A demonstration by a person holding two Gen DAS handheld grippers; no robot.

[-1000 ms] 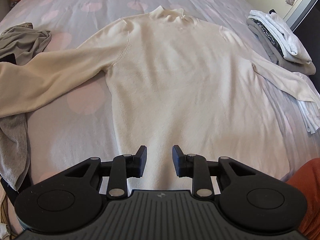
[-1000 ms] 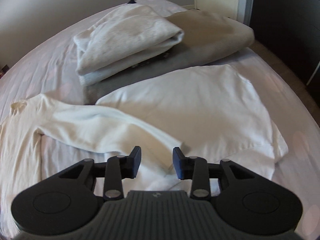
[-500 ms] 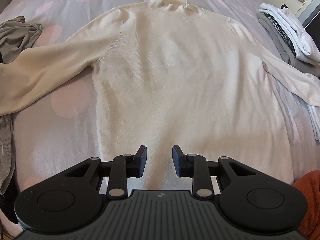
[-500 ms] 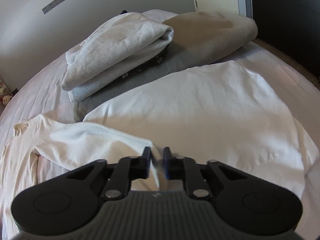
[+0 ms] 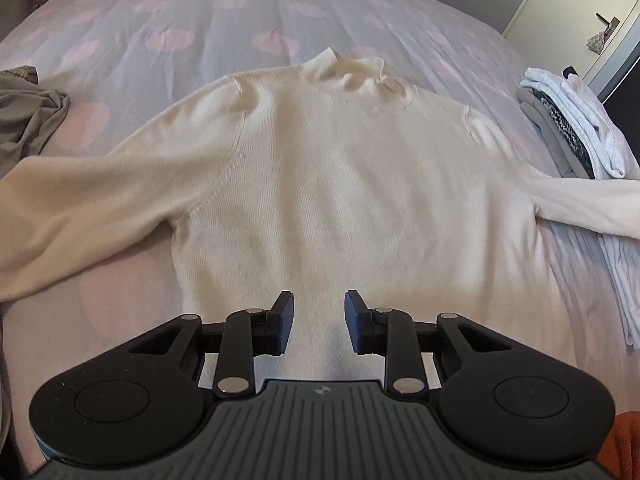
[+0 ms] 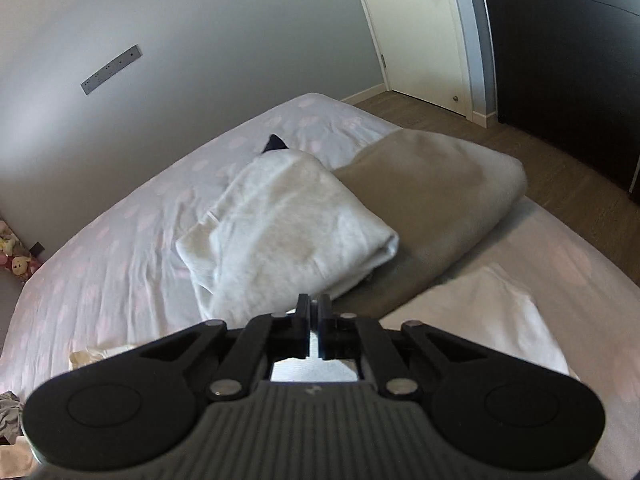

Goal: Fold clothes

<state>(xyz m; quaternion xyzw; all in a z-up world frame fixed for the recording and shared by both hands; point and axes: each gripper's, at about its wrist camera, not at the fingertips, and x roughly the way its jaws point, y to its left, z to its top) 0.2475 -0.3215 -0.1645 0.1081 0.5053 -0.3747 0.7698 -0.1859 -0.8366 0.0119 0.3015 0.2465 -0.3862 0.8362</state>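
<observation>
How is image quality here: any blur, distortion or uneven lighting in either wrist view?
Left wrist view: fisheye bows the bed; cream sweater softly lit and slightly soft, with dark corners. Right wrist view: the door frame curves, the right side is dim, and the wall is smeared.

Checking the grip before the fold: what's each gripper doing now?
Left gripper: open, empty, above the cream knit sweater.
Right gripper: shut on its sleeve.

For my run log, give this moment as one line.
left claw: open above cream sweater | right claw: shut on sleeve
</observation>
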